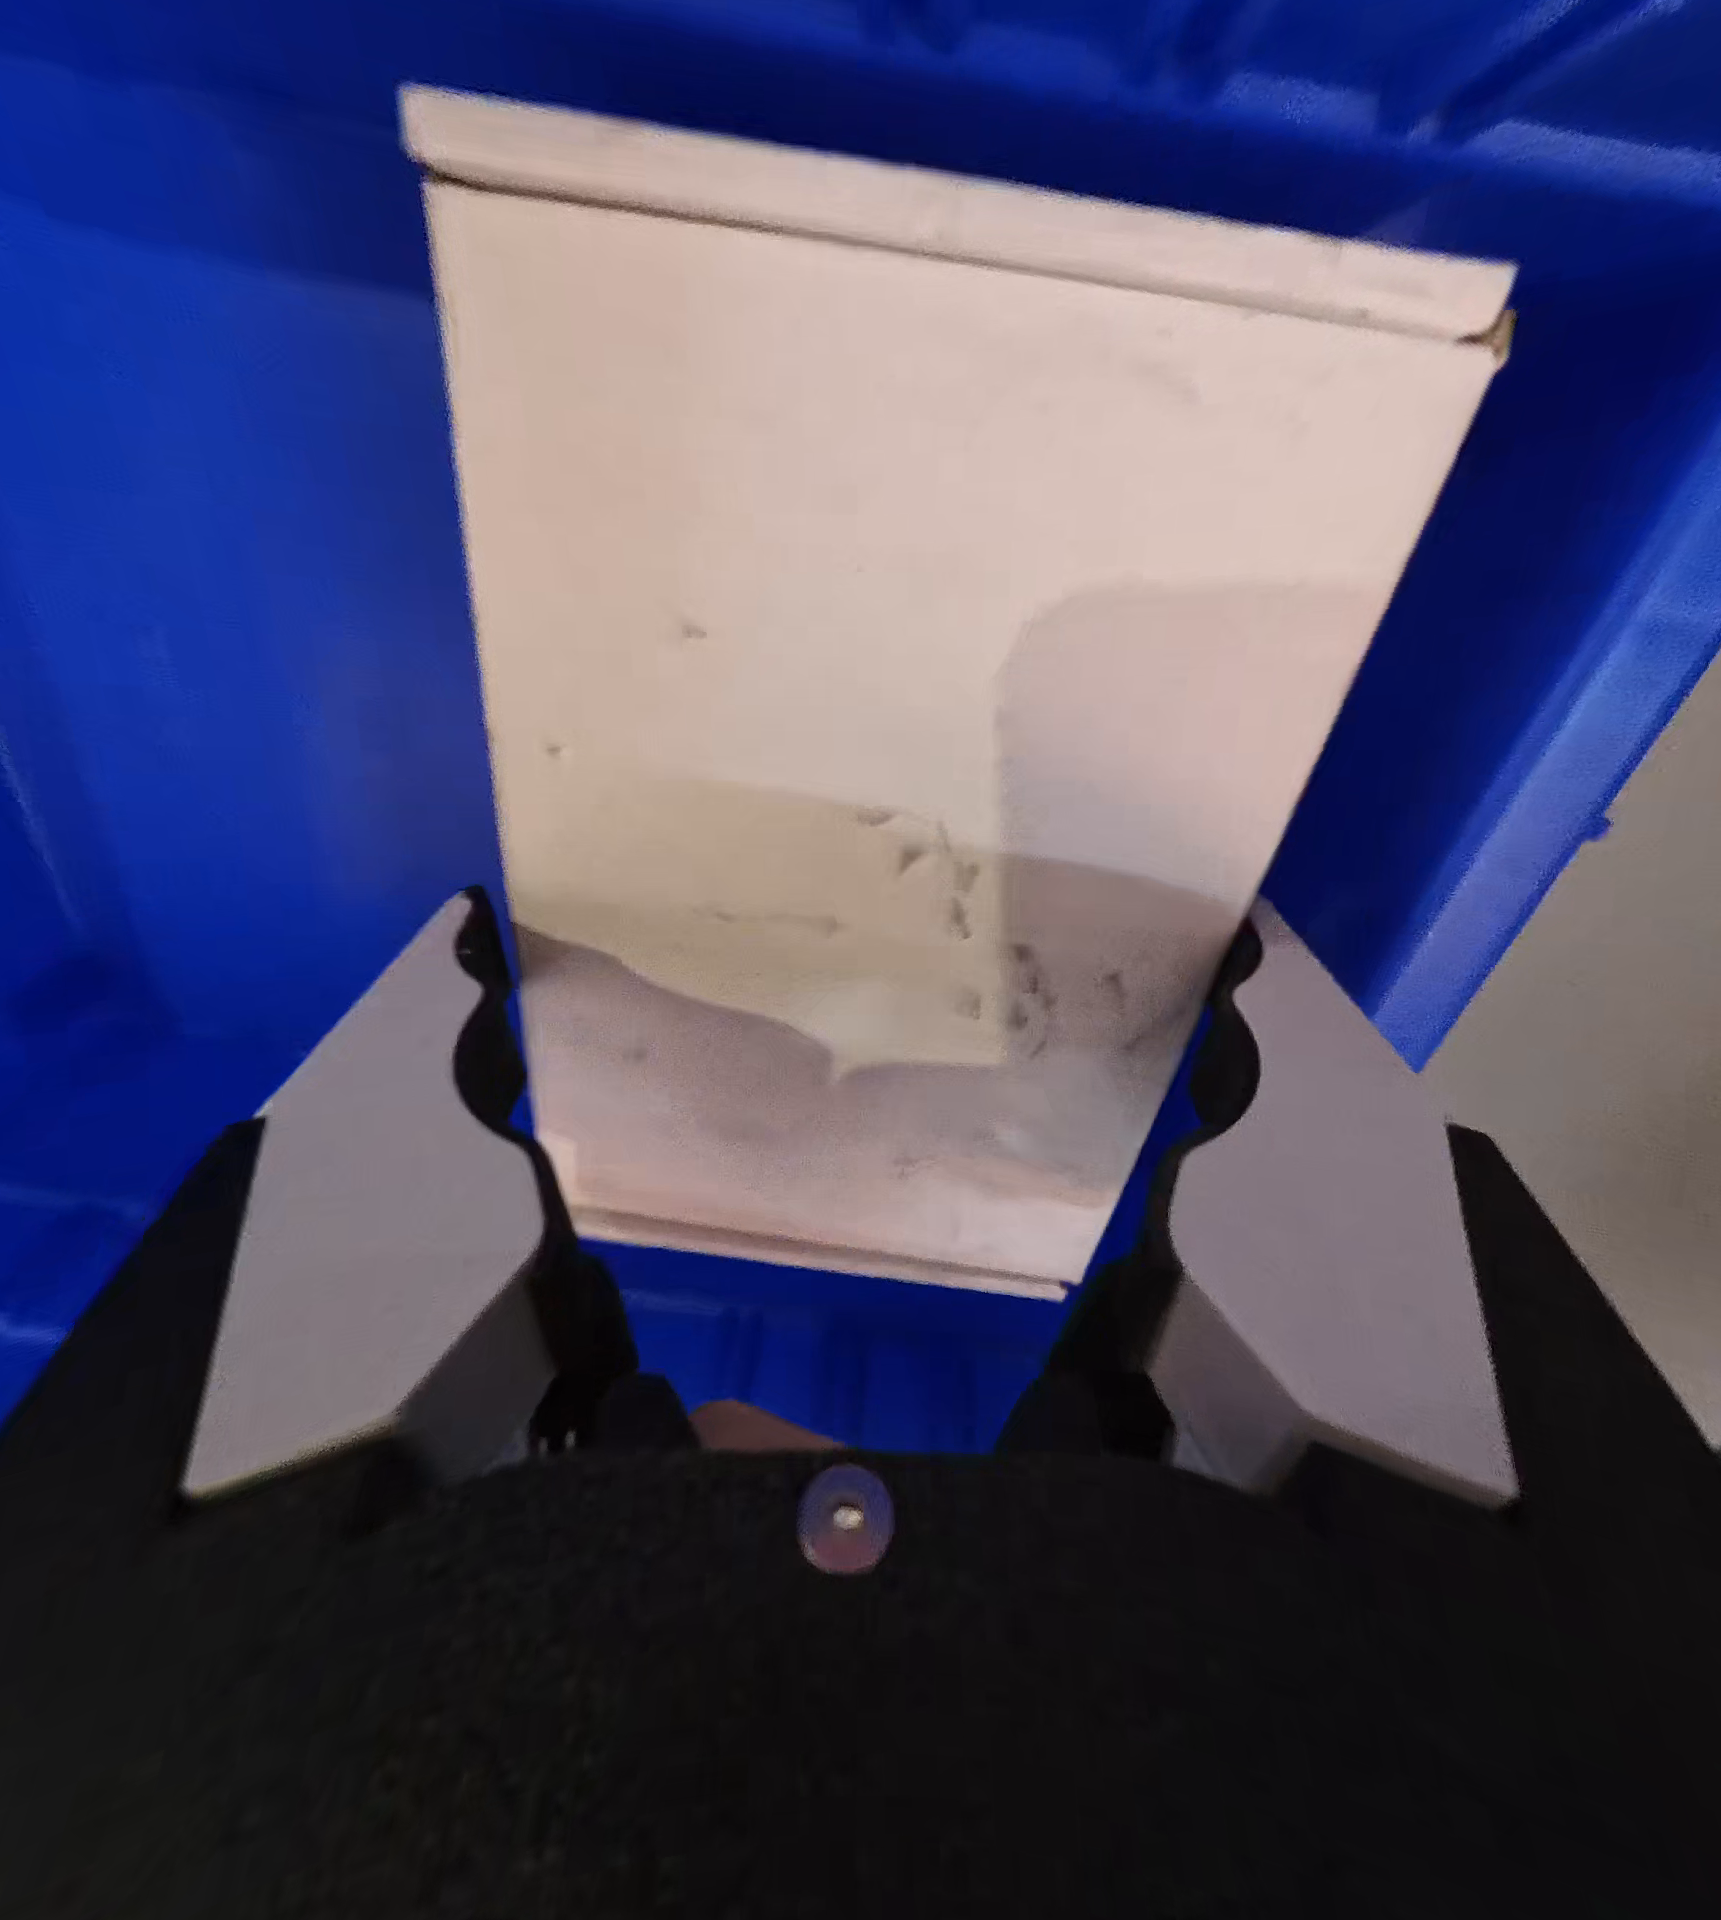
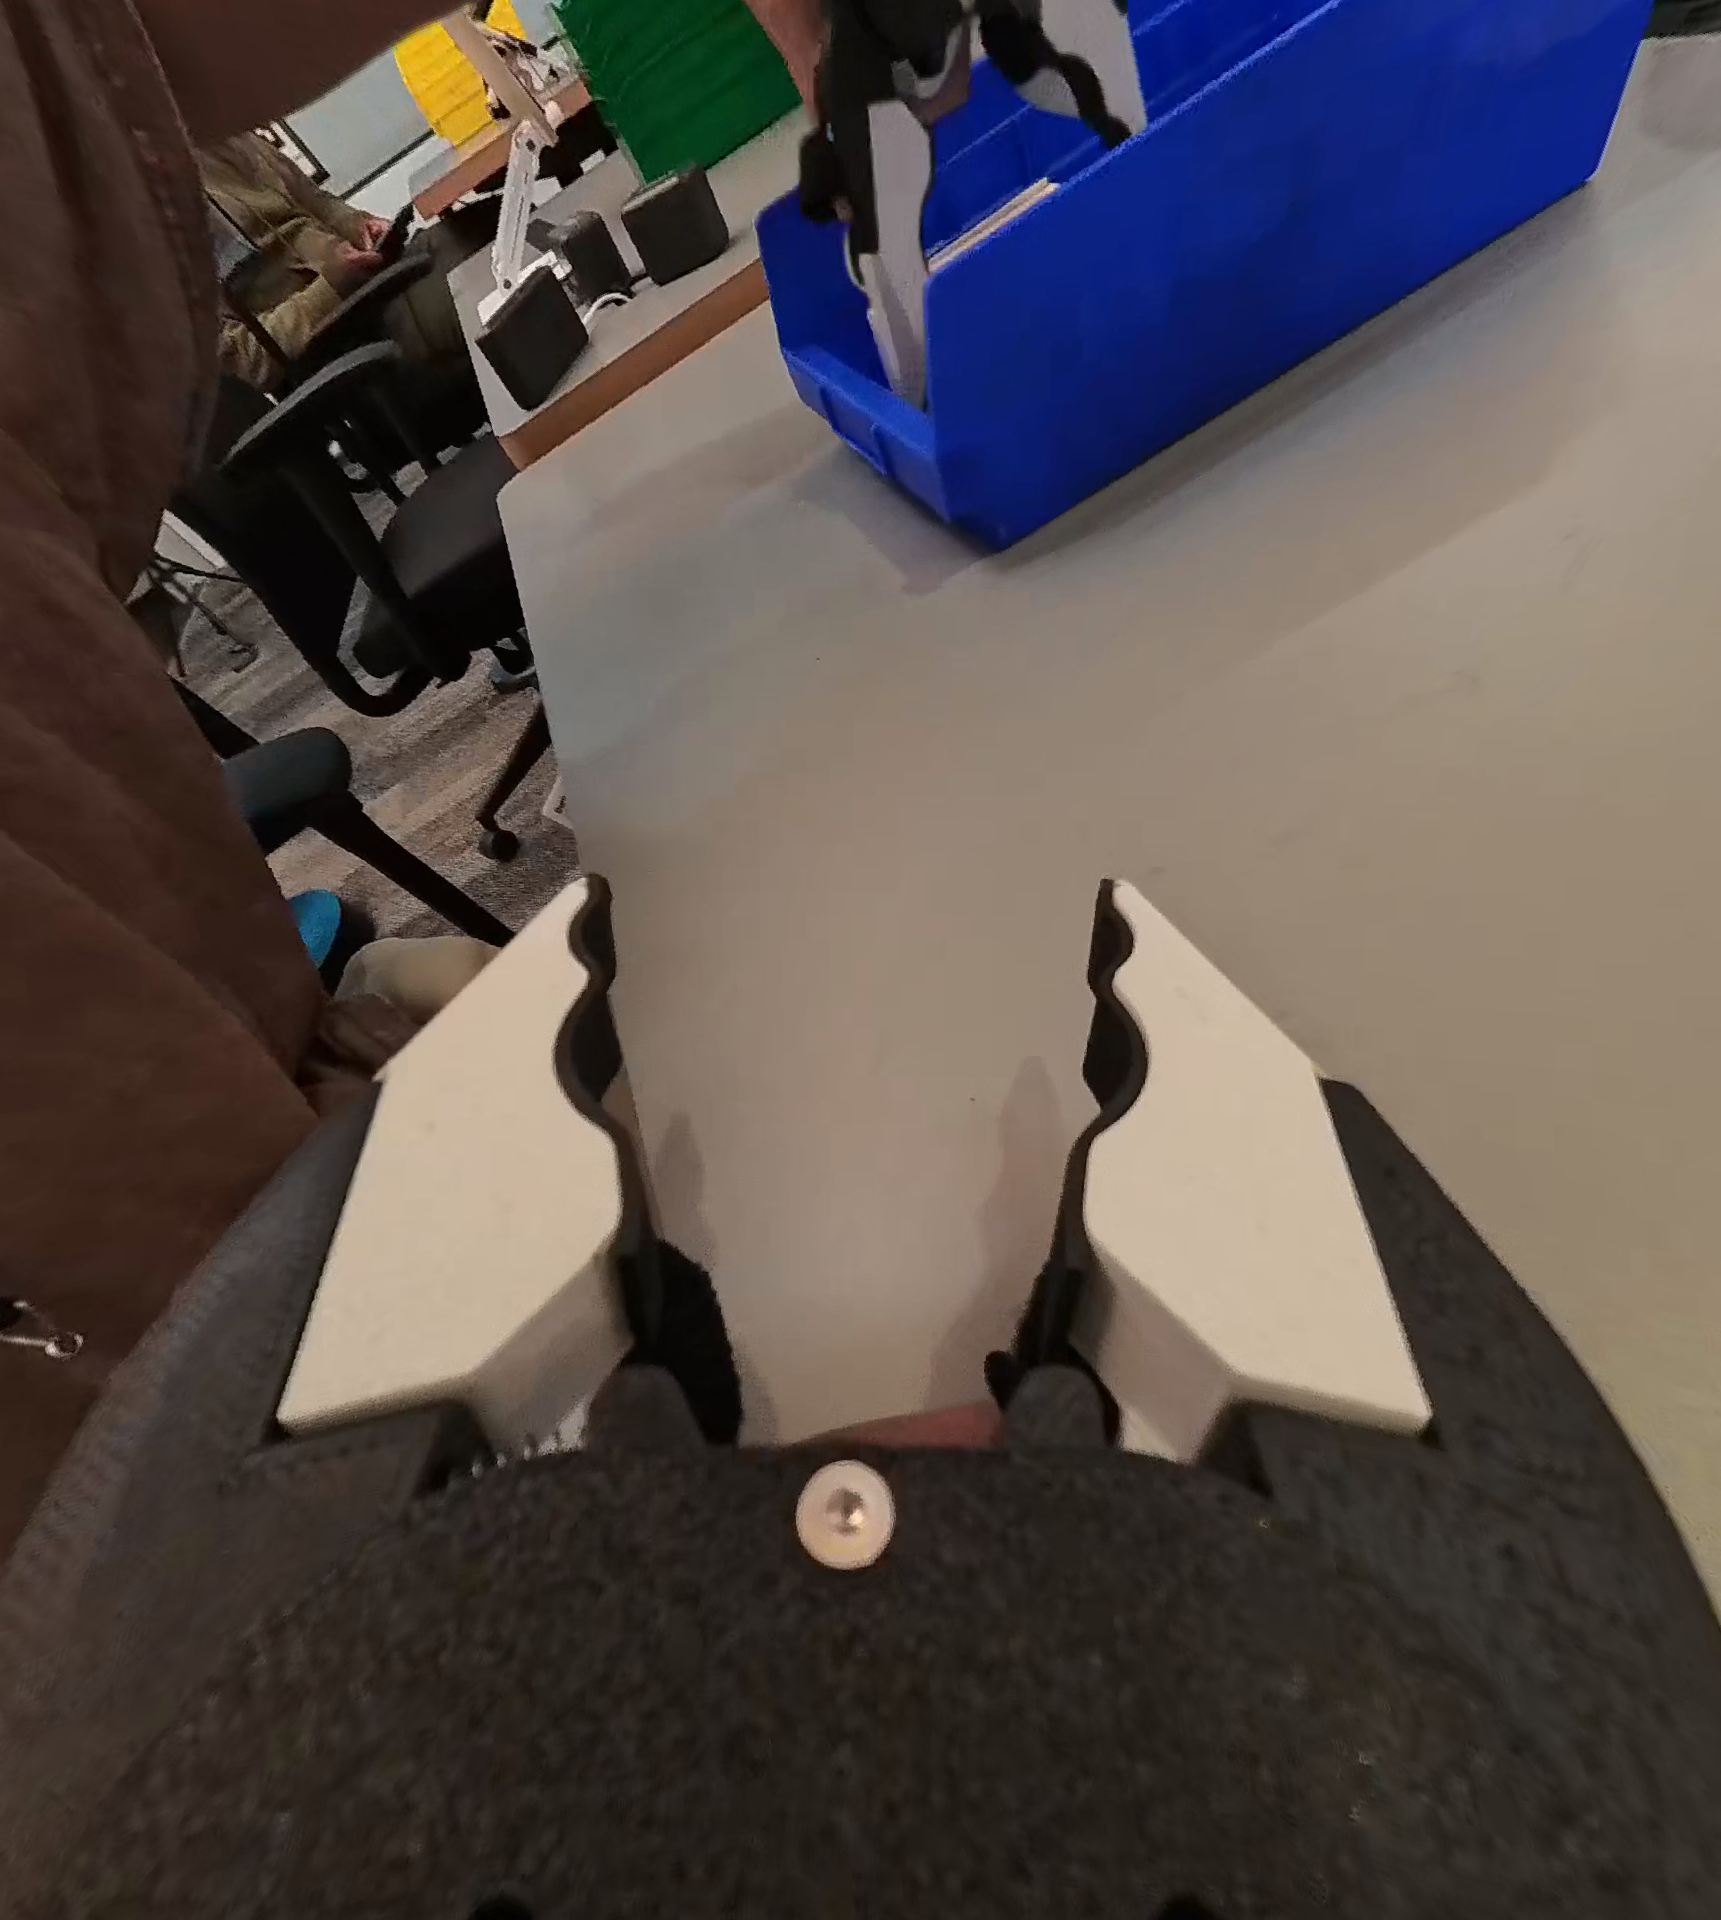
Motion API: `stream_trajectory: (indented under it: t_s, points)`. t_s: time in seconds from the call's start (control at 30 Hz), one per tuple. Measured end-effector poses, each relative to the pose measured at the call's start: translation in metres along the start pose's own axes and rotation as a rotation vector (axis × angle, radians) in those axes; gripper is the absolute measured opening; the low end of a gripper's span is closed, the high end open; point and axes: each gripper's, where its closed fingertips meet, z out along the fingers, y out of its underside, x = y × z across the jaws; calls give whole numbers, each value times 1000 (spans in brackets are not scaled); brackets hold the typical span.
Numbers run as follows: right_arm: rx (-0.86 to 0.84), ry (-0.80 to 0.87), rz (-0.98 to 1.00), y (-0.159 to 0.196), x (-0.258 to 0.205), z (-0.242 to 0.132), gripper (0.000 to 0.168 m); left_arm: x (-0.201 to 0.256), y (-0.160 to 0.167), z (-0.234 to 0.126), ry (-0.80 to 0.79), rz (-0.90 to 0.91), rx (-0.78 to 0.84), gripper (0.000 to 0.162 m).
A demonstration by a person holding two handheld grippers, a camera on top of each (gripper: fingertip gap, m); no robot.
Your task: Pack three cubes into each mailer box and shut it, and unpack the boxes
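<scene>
Inside the blue bin (image 1: pixel 160 623), the left gripper (image 1: pixel 861 997) straddles a closed white mailer box (image 1: pixel 887 623), its fingers (image 1: pixel 399 1174) spread along both sides; whether they press the cardboard, I cannot tell. Bin walls close in left, far and right. Over the near grey table (image 2: pixel 1251 831), the right gripper (image 2: pixel 851 997) hangs spread and empty. A brown sleeve (image 2: pixel 56 623) fills the left, with chairs (image 2: pixel 368 561) beyond.
</scene>
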Motion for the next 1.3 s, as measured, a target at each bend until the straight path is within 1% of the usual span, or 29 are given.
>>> stream_trajectory:
  t_s: [0.07, 0.17, 0.23, 0.3, 0.37, 0.43, 0.5, 0.57, 0.6, 0.67, 0.73, 0.8, 0.9, 1.0, 1.07, 1.13, 1.2, 1.27, 1.3]
  points:
    - [2, -8, 10, 0, 0, 1, 91, 2, 0, 5, 35, -2, 3, 130]
    - [9, -8, 13, -2, 1, 0, 91, -1, 7, 2, 83, -34, -23, 128]
    - [25, 13, 1, -6, 7, -3, 91, 1, 13, -5, 169, -92, -11, 128]
    - [42, 39, -23, -11, 14, -5, 91, -4, 14, -20, 240, -174, 36, 128]
    - [57, 57, -40, -16, 21, -7, 92, -11, 11, -45, 301, -243, 94, 128]
    - [94, 74, -37, -23, 28, -8, 94, -18, 4, -73, 330, -275, 152, 128]
    - [155, 75, -12, -34, 34, -10, 96, -19, -10, -103, 364, -276, 201, 128]
    - [156, 85, 4, -39, 41, -11, 96, -14, -30, -133, 401, -241, 230, 128]
    - [144, 82, -29, -42, 43, -10, 96, -10, -43, -145, 419, -214, 235, 128]
    - [102, 65, -92, -47, 45, -6, 97, 5, -71, -165, 490, -151, 226, 128]
    - [83, 51, -143, -58, 44, -4, 101, 26, -104, -174, 576, -71, 204, 128]
    - [100, 67, -211, -74, 45, -6, 101, 51, -137, -171, 661, 17, 175, 128]
    - [164, 116, -309, -95, 46, -14, 103, 83, -180, -149, 762, 123, 118, 128]
    - [198, 157, -379, -100, 45, -19, 102, 107, -207, -119, 842, 189, 24, 128]
    - [195, 193, -439, -94, 44, -20, 104, 122, -217, -102, 888, 233, -45, 128]
    - [119, 224, -506, -77, 46, -18, 103, 136, -226, -91, 938, 268, -96, 128]
    - [21, 247, -563, -56, 49, -15, 96, 147, -236, -85, 981, 284, -117, 128]
    - [-29, 260, -608, -46, 51, -11, 95, 154, -244, -81, 1015, 289, -121, 128]
    - [-32, 281, -618, -46, 54, -11, 87, 155, -248, -79, 1017, 289, -117, 129]
